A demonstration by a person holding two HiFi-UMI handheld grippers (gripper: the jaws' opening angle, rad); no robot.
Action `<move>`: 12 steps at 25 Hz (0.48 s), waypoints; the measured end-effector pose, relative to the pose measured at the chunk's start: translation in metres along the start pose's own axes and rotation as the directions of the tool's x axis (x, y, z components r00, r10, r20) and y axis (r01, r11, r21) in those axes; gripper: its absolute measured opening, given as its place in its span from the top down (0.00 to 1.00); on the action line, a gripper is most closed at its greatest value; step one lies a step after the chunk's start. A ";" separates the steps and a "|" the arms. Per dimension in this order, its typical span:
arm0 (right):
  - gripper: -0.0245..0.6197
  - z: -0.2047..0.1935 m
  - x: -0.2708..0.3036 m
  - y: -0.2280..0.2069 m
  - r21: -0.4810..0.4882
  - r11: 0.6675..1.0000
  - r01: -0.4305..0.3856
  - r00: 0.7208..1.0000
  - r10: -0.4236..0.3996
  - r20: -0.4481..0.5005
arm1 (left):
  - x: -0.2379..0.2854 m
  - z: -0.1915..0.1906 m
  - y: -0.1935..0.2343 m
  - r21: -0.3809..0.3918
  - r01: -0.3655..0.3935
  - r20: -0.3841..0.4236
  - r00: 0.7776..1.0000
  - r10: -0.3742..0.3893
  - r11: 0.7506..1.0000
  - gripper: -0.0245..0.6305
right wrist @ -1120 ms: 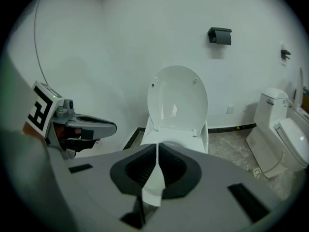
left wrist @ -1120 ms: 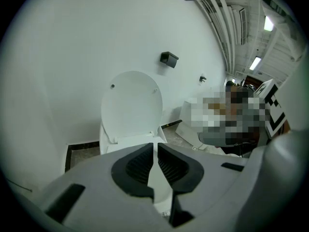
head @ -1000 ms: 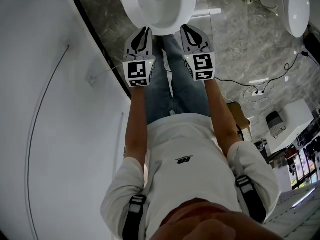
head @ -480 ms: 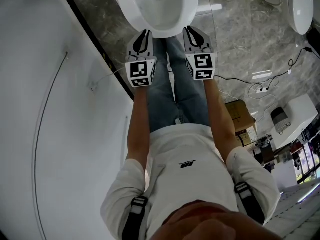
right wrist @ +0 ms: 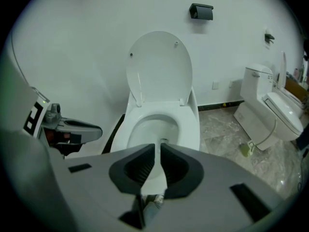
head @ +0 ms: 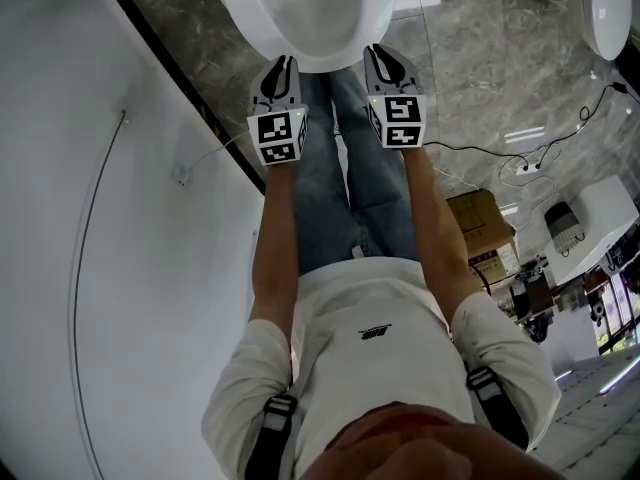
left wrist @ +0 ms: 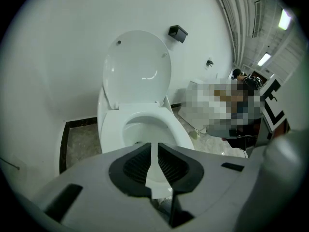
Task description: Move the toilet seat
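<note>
Both grippers have sunk toward the toilet's near rim since the earlier frames. Judged as approach only, no contact yet. Left gripper (head: 284, 68) and right gripper (head: 380, 60): jaws closed, nothing held. Seat (right wrist: 191, 127) appears flat on the bowl, just beyond and between the tips. Lid (right wrist: 159, 66) stands upright at the far wall.

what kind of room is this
Likely a bathroom display or test room, not a home one: a toilet with its lid up, a second toilet close by, and loose cables and a cardboard box on the marble-look floor.
</note>
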State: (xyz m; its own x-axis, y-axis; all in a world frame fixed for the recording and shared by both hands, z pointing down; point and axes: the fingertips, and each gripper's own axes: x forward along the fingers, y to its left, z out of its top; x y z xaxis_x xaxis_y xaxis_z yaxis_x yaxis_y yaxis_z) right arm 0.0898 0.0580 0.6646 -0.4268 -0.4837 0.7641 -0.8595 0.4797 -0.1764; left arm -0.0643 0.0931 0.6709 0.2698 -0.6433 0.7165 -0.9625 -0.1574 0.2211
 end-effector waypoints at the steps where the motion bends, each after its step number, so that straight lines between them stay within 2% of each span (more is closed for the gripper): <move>1: 0.91 -0.004 0.002 -0.001 0.003 1.000 0.004 1.000 -0.004 -0.007 | 0.002 -0.003 0.001 -0.002 -0.001 -0.006 1.000 0.001 1.000 0.91; 10: 0.90 -0.042 0.021 -0.006 0.039 0.999 0.012 0.997 -0.009 -0.075 | 0.018 -0.033 0.022 -0.067 -0.052 -0.044 0.998 0.049 0.996 0.90; 12: 0.90 -0.050 0.024 -0.006 0.043 0.999 0.014 0.996 -0.010 -0.089 | 0.020 -0.040 0.025 -0.082 -0.066 -0.056 0.996 0.062 0.994 0.79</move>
State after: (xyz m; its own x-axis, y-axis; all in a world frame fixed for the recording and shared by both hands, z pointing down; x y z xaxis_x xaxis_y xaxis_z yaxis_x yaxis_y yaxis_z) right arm 0.0988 0.0800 0.7146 -0.3912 -0.4218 0.8180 -0.8767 0.4411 -0.1918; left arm -0.0822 0.1059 0.7170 0.2109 -0.6086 0.7649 -0.9727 -0.0527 0.2262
